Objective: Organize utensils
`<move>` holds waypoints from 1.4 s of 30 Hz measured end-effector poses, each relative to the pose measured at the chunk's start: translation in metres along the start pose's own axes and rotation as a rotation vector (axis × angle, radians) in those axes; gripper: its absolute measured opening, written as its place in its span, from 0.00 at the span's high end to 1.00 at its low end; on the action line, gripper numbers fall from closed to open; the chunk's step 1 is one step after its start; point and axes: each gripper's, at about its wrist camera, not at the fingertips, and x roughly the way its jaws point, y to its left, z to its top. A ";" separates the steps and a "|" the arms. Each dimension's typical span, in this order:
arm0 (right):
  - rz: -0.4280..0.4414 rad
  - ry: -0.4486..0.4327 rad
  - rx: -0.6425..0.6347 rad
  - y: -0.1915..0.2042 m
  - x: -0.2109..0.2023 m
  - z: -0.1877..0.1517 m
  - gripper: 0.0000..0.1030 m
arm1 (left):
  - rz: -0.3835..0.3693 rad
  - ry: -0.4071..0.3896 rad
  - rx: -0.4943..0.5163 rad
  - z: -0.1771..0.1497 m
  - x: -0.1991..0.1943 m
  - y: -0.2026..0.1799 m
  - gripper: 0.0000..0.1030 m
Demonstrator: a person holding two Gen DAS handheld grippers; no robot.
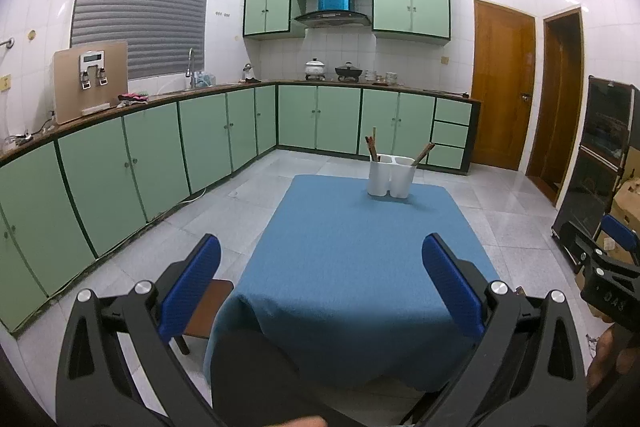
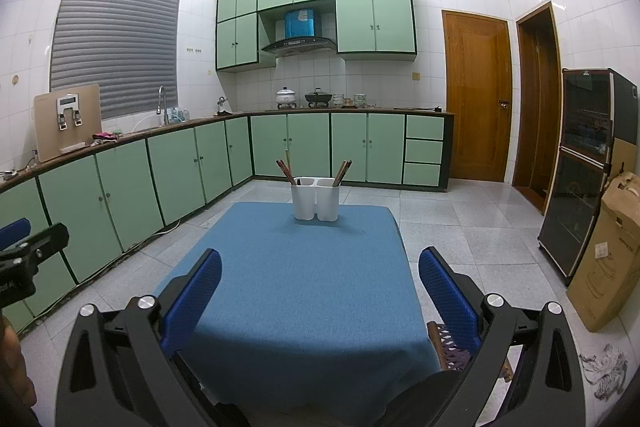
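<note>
A white two-compartment utensil holder [image 1: 391, 175] [image 2: 315, 198] stands at the far end of the table with the blue cloth [image 1: 352, 259] [image 2: 296, 291]. Brown chopsticks [image 1: 372, 147] [image 2: 285, 169] stick up from its left compartment and more chopsticks [image 1: 423, 154] [image 2: 342, 171] lean from the right one. My left gripper [image 1: 320, 283] is open and empty above the table's near end. My right gripper [image 2: 320, 291] is open and empty, also held above the near end. The right gripper shows at the edge of the left wrist view [image 1: 616, 259], the left gripper at the edge of the right wrist view [image 2: 24, 251].
Green kitchen cabinets [image 1: 160, 155] run along the left and back walls. A stool [image 1: 208, 307] stands at the table's near left and another seat [image 2: 452, 343] at its near right. A dark glass cabinet [image 2: 580, 163] and a cardboard box [image 2: 608, 251] stand at the right.
</note>
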 end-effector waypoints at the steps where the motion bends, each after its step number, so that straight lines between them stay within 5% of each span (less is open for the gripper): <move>1: -0.001 0.000 0.001 0.000 0.000 0.000 0.06 | 0.000 0.001 -0.001 0.000 0.000 0.000 0.05; 42: 0.000 0.005 0.001 0.000 0.001 -0.001 0.06 | -0.007 0.002 0.002 0.005 0.000 0.002 0.05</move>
